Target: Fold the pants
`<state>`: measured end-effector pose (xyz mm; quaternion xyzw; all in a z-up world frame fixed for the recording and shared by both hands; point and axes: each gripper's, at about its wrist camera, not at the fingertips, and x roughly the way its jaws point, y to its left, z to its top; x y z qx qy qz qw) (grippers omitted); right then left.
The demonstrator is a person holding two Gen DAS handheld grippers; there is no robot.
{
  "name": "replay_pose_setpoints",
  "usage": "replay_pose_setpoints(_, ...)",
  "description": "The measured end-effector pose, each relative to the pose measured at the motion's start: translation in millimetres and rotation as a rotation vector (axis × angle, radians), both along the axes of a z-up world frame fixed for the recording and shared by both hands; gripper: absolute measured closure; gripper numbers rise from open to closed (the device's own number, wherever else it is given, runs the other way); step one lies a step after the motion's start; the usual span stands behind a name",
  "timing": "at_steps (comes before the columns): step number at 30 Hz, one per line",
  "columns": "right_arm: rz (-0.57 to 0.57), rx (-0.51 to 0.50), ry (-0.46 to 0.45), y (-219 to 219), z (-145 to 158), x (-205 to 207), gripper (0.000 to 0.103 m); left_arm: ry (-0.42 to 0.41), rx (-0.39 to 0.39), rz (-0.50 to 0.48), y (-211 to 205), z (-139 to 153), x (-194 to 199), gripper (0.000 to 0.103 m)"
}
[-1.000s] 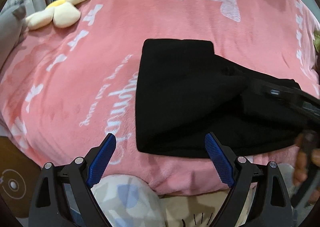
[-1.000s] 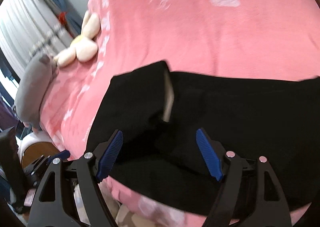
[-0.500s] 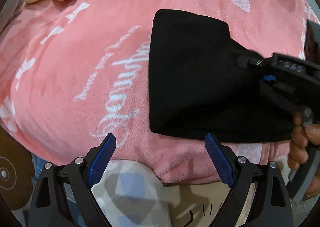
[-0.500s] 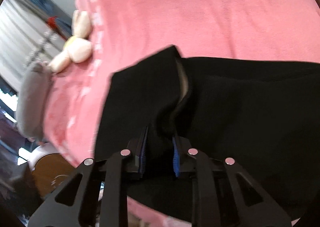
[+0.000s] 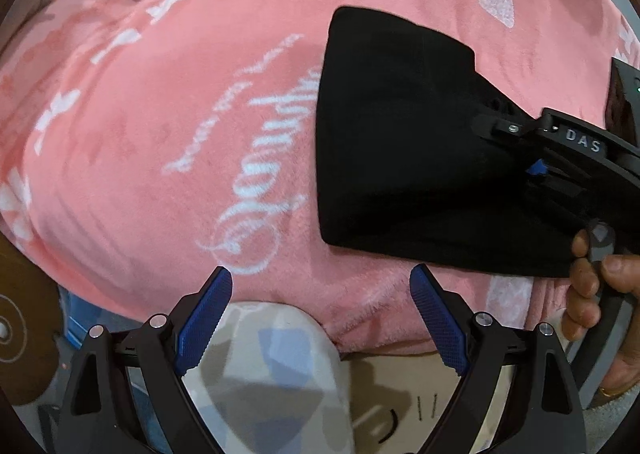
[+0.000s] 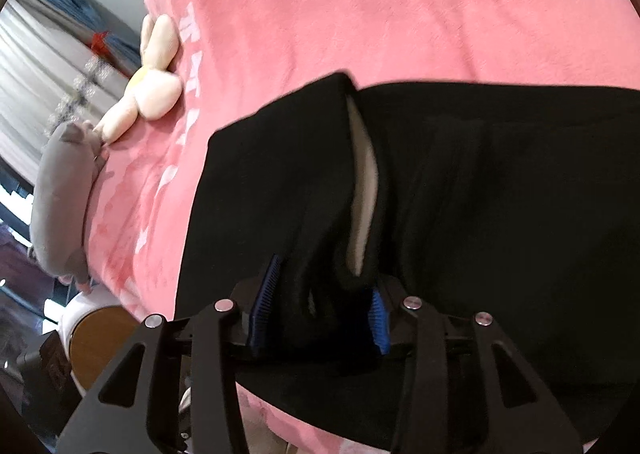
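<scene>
Black pants [image 5: 400,142] lie on the pink blanket [image 5: 168,126]. The right gripper [image 6: 318,310], angled down, has just eased its jaws wider yet still bunches a fold between its pads. The left gripper [image 5: 322,314] hovers gaping above the blanket's edge. Only the left view shows a hand [image 5: 600,294] gripping the right tool; only the right view shows the pale lining.

1. Pants [image 5: 400,142]: plain black, a cream-white lining strip showing in a fold
2. Blanket [image 5: 160,134]: pink, with white bows and white script lettering
3. Plush toy [image 6: 152,94]: cream with a yellow centre
4. Pillow [image 6: 60,198]: grey
5. Left gripper [image 5: 322,318] and right gripper [image 6: 320,310]: black frames, blue ribbed pads
6. Curtains [image 6: 36,66]: white, blue beside them
</scene>
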<state>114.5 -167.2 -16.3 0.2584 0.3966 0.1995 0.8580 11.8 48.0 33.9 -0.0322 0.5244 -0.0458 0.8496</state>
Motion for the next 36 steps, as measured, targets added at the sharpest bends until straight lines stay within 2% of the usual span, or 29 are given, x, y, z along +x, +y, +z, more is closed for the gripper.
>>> replay_pose_setpoints(2,0.026,0.026,0.013,4.1,-1.7,4.7,0.083,0.015,-0.027,0.003,0.1,-1.8,1.5,0.015)
replay_pose_setpoints(6,0.047,0.062,0.014,11.1,-0.5,11.1,0.084,0.008,-0.031,0.005,2.1,-0.4,0.8,0.015)
replay_pose_setpoints(10,0.045,0.115,0.035,2.8,-6.5,15.2,0.081,0.001,-0.036,0.019,6.8,0.8,-1.2,0.015)
replay_pose_setpoints(13,0.05,0.161,0.047,0.0,-9.5,17.4,0.085,0.002,-0.043,0.03,9.6,1.1,0.3,0.015)
replay_pose_setpoints(17,0.077,0.246,0.007,4.8,9.8,10.6,0.088,0.012,-0.058,0.037,11.1,2.6,0.5,0.015)
replay_pose_setpoints(20,0.092,0.283,-0.114,1.1,54.4,-6.6,0.088,-0.003,-0.081,0.034,13.0,12.5,-4.3,0.015)
replay_pose_setpoints(23,0.068,0.209,-0.304,-24.2,115.8,-48.5,0.088,-0.035,-0.112,0.021,12.7,27.0,-9.3,0.015)
replay_pose_setpoints(26,-0.012,0.103,-0.401,-61.7,140.0,-89.6,0.087,-0.055,-0.141,-0.003,6.2,36.3,-13.9,0.015)
replay_pose_setpoints(28,-0.124,-0.03,-0.399,-97.0,130.2,-114.9,0.084,-0.053,-0.156,-0.024,-4.6,37.5,-12.8,0.014)
replay_pose_setpoints(29,-0.189,-0.095,-0.356,-115.4,112.9,-120.7,0.08,-0.048,-0.16,-0.034,-9.9,36.9,-10.8,0.014)
replay_pose_setpoints(31,-0.277,-0.165,-0.231,-143.8,73.3,-120.2,0.078,-0.033,-0.175,-0.057,-22.2,33.5,-9.7,0.014)
replay_pose_setpoints(33,-0.362,-0.224,-0.045,-170.5,23.3,-118.2,0.078,-0.009,-0.2,-0.08,-34.1,30.2,-8.2,0.014)
replay_pose_setpoints(34,-0.384,-0.216,-0.005,-177.4,11.5,-121.8,0.075,-0.002,-0.207,-0.09,-37.8,29.4,-7.8,0.014)
replay_pose_setpoints(36,-0.394,-0.114,-0.06,-189.8,7.4,-138.3,0.071,-0.002,-0.208,-0.109,-46.2,31.4,-4.8,0.014)
